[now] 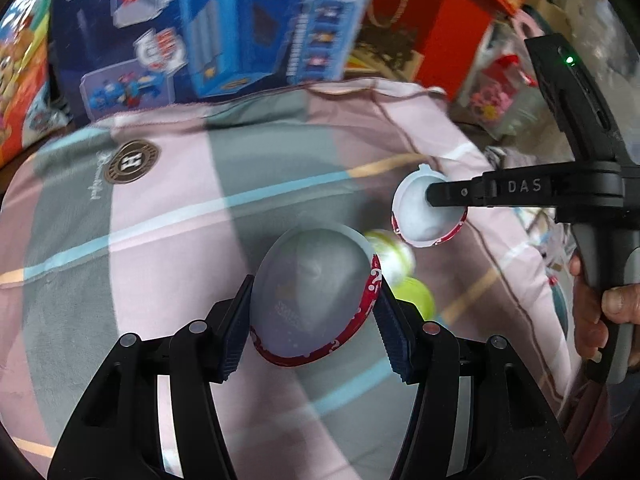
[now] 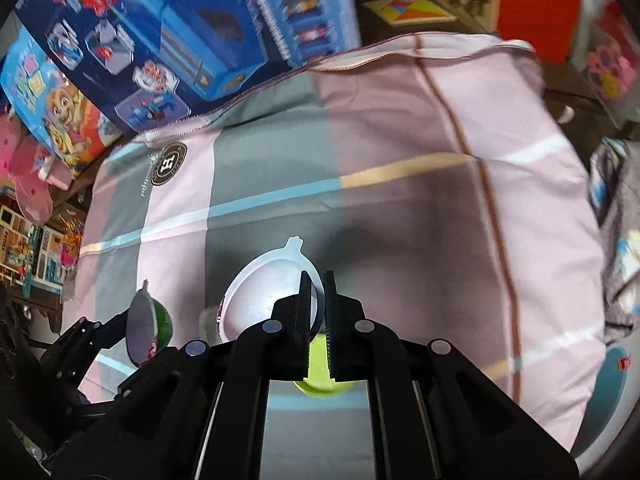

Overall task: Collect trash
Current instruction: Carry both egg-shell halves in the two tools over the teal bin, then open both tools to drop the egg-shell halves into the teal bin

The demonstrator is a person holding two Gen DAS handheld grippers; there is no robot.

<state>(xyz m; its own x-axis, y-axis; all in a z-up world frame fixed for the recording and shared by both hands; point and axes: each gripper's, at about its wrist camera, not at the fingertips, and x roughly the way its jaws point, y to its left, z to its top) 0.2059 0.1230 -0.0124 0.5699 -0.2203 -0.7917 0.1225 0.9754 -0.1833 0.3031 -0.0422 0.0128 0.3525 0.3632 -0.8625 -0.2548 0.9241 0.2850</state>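
Observation:
My left gripper (image 1: 314, 300) is shut on a half egg-shaped plastic shell (image 1: 312, 288), grey-white inside with a red patterned rim, held above a pink and grey checked cushion (image 1: 180, 208). My right gripper (image 2: 319, 304) is shut on the rim of a second white half shell (image 2: 260, 300); it also shows in the left wrist view (image 1: 420, 212). A yellow-green capsule (image 1: 416, 296) and a pale blurred piece (image 1: 390, 252) lie on the cushion between the two shells. The capsule shows under my right fingers (image 2: 320, 376).
Blue toy boxes (image 1: 224, 24) stand behind the cushion, with a red box (image 1: 448, 32) at the back right. More toy packaging (image 2: 64, 112) is piled at the left. The other gripper with its shell (image 2: 148, 320) shows at lower left.

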